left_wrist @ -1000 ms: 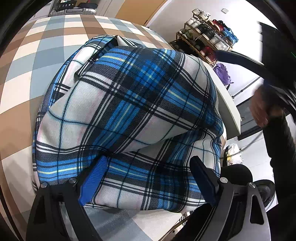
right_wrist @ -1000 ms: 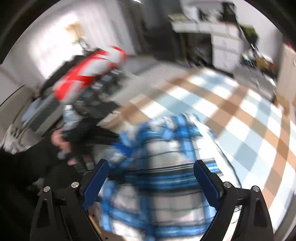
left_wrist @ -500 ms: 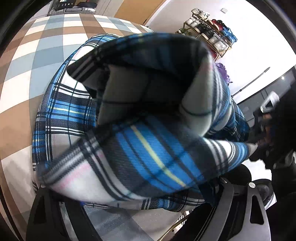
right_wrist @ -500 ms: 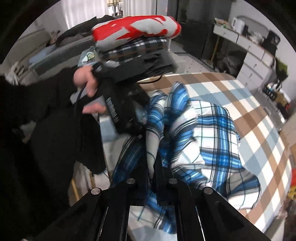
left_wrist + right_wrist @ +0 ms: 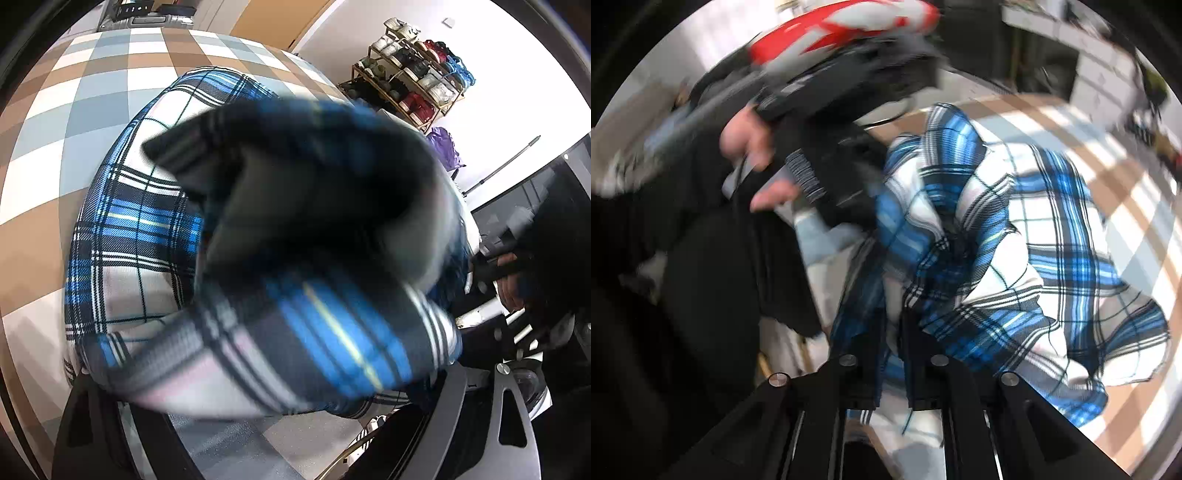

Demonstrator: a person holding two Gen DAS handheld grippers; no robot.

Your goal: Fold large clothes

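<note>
A blue, white and black plaid shirt (image 5: 129, 229) lies bunched on the brown, grey and white checked cover (image 5: 74, 110). In the right wrist view my right gripper (image 5: 894, 321) pinches a fold of the plaid shirt (image 5: 1015, 240) near the cover's edge. Its jaws are starting to open, with the cloth still between the pads. That raised fold hangs blurred close in front of the left camera and hides the fingertips of my left gripper (image 5: 291, 332), whose arms stand wide apart. A hand (image 5: 746, 140) holds the left gripper's body (image 5: 827, 166) just left of the shirt.
A shoe rack (image 5: 413, 81) and a purple bag (image 5: 443, 147) stand by the wall beyond the cover's far right edge. A red and white garment (image 5: 849, 26) tops a stack of folded clothes behind the left gripper. A dark sleeve fills the right wrist view's left side.
The right gripper came in, shut on the shirt's near edge and pulled a fold up and over, which now covers the left gripper's fingers. The left gripper stayed in place.
</note>
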